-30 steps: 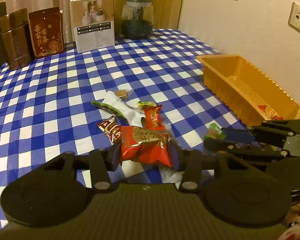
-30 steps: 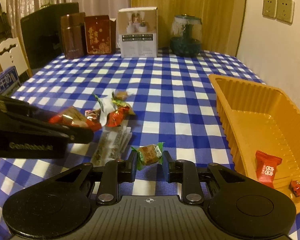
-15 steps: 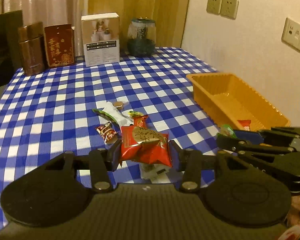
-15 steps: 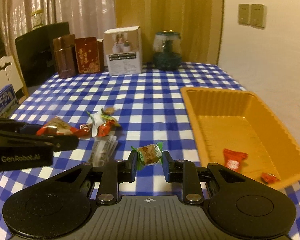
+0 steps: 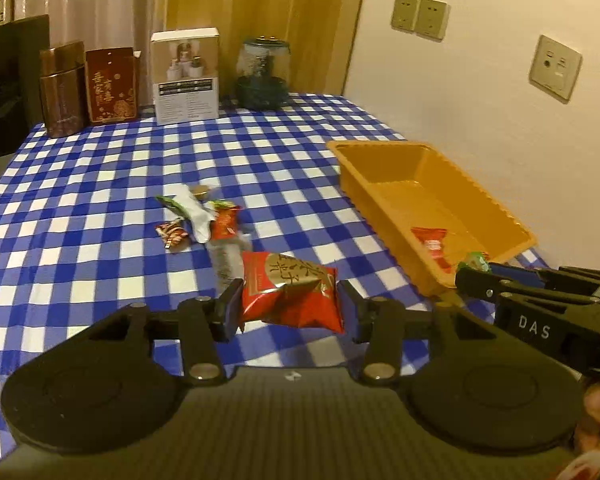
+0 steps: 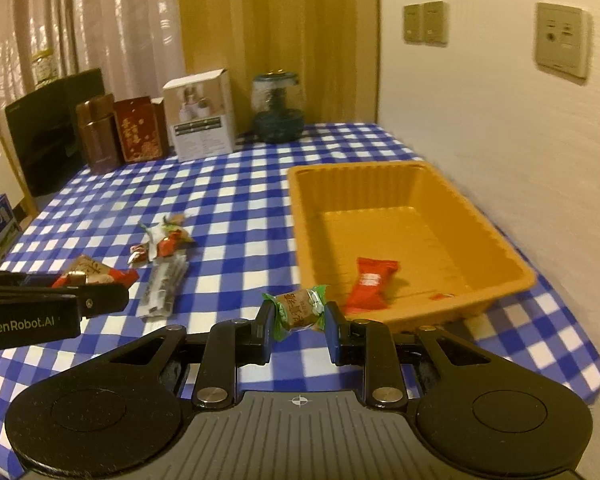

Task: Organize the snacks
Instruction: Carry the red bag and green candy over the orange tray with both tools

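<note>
My left gripper clamps a red snack packet; my right gripper pinches a green-wrapped candy — the orange tray lies ahead, slightly right.

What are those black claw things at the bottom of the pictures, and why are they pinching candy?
They are grabbers with two fingers, and a person holds one in each hand. Each grabber carries a small camera looking forward along its fingers, so each picture comes from one of them.

The left gripper squeezes a red and gold snack packet. The right gripper squeezes a small candy in a green wrapper. Both are lifted above the blue checked tablecloth.

On the cloth lies a little pile of wrapped snacks. Beside it stands an orange tray with a red packet already inside. At the back are boxes and a glass jar.

The person seems to be gathering the snacks into the tray.
</note>
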`<state>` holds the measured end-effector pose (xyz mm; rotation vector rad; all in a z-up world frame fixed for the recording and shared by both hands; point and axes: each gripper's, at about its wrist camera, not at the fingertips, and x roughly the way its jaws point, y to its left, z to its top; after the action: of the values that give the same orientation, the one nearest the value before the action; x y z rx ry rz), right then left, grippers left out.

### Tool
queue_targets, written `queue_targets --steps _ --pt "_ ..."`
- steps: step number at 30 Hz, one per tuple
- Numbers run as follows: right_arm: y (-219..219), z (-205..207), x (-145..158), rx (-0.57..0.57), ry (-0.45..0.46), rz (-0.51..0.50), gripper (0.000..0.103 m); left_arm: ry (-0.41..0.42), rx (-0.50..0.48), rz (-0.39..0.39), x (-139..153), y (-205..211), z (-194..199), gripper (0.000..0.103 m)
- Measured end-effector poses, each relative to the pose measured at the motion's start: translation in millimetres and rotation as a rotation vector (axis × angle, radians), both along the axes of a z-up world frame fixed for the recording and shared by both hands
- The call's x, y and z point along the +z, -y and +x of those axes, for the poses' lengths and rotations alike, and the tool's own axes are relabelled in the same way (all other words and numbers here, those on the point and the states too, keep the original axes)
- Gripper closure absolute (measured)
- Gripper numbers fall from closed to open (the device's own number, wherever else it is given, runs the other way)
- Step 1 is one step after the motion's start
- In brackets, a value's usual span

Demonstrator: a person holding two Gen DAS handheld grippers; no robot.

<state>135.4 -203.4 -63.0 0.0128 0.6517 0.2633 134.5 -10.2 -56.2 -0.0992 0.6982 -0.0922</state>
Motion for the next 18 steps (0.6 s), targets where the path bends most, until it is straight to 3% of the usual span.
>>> queue_targets --steps 18 --pt "61.0 -15.3 29.7 -0.121 0.033 0.033 0.077 0.039 -0.085 -0.012 23.6 58.9 -4.2 0.058"
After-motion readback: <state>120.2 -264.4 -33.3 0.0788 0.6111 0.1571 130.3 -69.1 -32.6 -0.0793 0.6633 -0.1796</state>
